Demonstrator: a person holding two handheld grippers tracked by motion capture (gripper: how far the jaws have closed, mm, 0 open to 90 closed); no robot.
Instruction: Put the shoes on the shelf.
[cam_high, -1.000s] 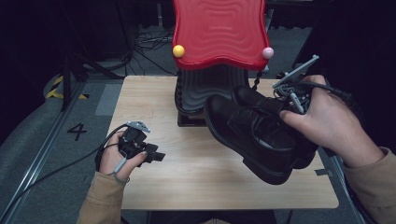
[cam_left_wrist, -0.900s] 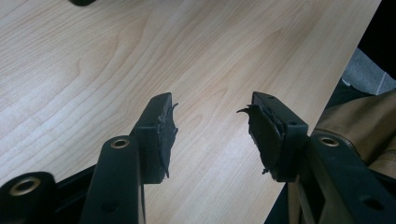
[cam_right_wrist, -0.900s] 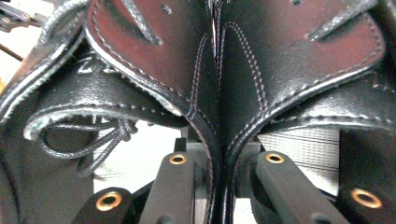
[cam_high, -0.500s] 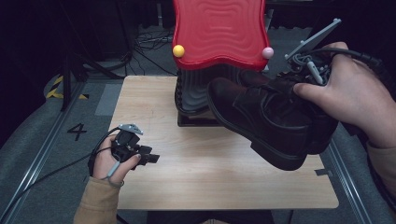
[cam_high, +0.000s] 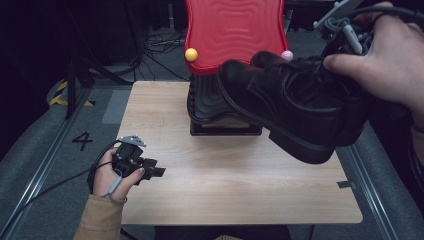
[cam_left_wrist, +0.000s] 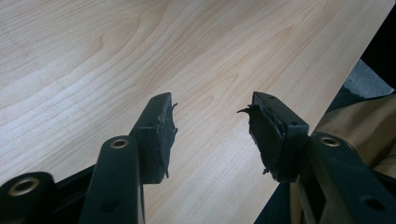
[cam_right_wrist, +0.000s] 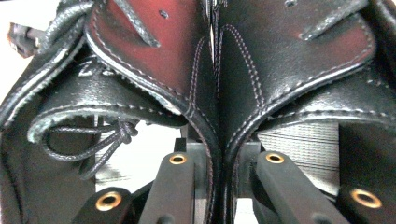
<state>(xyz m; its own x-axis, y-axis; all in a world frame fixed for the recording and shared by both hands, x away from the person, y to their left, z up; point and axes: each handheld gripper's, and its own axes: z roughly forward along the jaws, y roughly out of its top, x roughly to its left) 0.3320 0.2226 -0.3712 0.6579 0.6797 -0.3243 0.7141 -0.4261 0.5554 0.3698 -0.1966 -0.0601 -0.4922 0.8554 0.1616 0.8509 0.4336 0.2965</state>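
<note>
A pair of black leather lace-up shoes (cam_high: 295, 107) hangs in the air over the right half of the wooden table (cam_high: 225, 200), toes pointing left and slightly up. In the right gripper view, my right gripper (cam_right_wrist: 218, 149) is shut on the two inner heel collars (cam_right_wrist: 215, 93), which are pressed together between its jaws. The person's right hand (cam_high: 385, 55) carries it at the upper right. My left gripper (cam_high: 159, 172) rests low over the table's front left. Its jaws stand open over bare wood, as the left gripper (cam_left_wrist: 210, 126) view shows.
A red wavy board (cam_high: 234, 30) stands on a black ribbed base (cam_high: 210, 107) at the back middle of the table, with a yellow ball (cam_high: 191, 54) and a pink ball (cam_high: 286, 55) at its lower corners. The shoes' toes hang close in front of it. Cables cross the floor behind.
The right hand has lifted the shoes well clear of the table, up and toward the right. The left gripper has stayed in about the same spot.
</note>
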